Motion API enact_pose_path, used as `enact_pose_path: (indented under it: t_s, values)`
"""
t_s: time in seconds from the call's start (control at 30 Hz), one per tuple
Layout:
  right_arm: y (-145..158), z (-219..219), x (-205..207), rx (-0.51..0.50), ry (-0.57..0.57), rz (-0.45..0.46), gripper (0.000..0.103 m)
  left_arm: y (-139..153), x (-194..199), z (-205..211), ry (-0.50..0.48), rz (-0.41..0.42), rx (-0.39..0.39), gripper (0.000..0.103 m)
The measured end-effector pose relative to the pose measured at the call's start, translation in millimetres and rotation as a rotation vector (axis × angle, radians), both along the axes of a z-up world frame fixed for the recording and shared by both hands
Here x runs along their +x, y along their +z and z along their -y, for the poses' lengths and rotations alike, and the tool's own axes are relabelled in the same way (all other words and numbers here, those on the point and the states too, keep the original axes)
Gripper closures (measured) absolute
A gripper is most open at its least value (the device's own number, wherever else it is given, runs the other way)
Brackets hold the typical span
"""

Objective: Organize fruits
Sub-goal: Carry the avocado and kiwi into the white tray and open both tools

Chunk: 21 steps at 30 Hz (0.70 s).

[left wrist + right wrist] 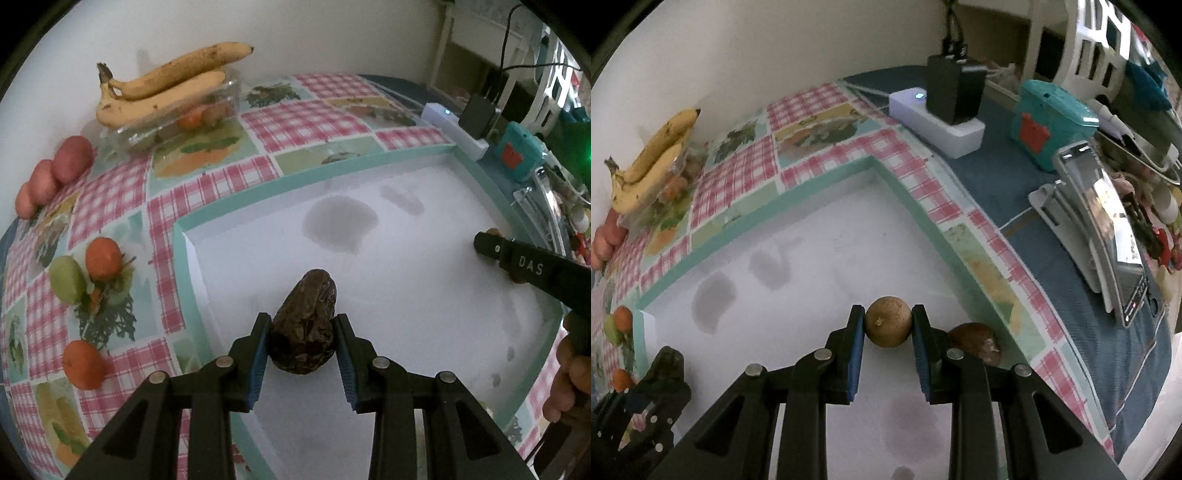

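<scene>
Pinching a dark, wrinkled, oval fruit (304,328), my left gripper (301,332) has its blue ribbed pads pressed against the fruit's two flanks; the fruit's long axis runs away from the camera, its narrower end pointing forward over the white tray (406,258). I see my right gripper (888,325) clamped on a small round tan-brown fruit (887,326) with a matte, faintly speckled skin and a pale stem scar facing the lens. Just beside its right finger a darker brown, smooth rounded fruit (977,341) lies in the tray against the mint-green rim (923,221).

The tray is shallow, rectangular and smooth inside. It sits on a table covered by a glossy checked pink-and-white cloth with printed fruit panels (288,122).

To the left on the cloth lie small orange round fruits (103,258) and a green one (66,278). Farther back, two spotted yellow bananas (162,85) rest across a clear plastic box (177,122), stems to the left. Reddish oval fruits (55,173) lie near the wall.
</scene>
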State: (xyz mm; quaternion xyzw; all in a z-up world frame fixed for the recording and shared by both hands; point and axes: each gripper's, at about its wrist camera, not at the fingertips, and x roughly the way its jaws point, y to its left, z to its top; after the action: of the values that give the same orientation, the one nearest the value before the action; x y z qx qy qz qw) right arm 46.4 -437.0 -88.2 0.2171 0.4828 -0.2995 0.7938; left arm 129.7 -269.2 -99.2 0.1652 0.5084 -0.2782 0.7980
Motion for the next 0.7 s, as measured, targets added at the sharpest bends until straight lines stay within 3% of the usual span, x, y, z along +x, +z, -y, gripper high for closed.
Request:
enact_pose_path:
  t_s: [0.4,0.53,0.7]
  values:
    - [-2.1,-5.3,4.9,-0.05,0.006,-0.023,0.076,2.9,3.1,-2.7,0.007,-0.009,0.002,0.065]
    - [-0.9,-3.6,3.4,-0.043,-0.001,-0.032,0.065,12.3,-0.7,-3.4,-0.008,-0.002,-0.017,0.064]
    - [4.1,-6.9,3.0,-0.059,0.005,-0.033,0.062,26.5,-6.0,-4.5,-0.023,0.016,-0.029,0.063]
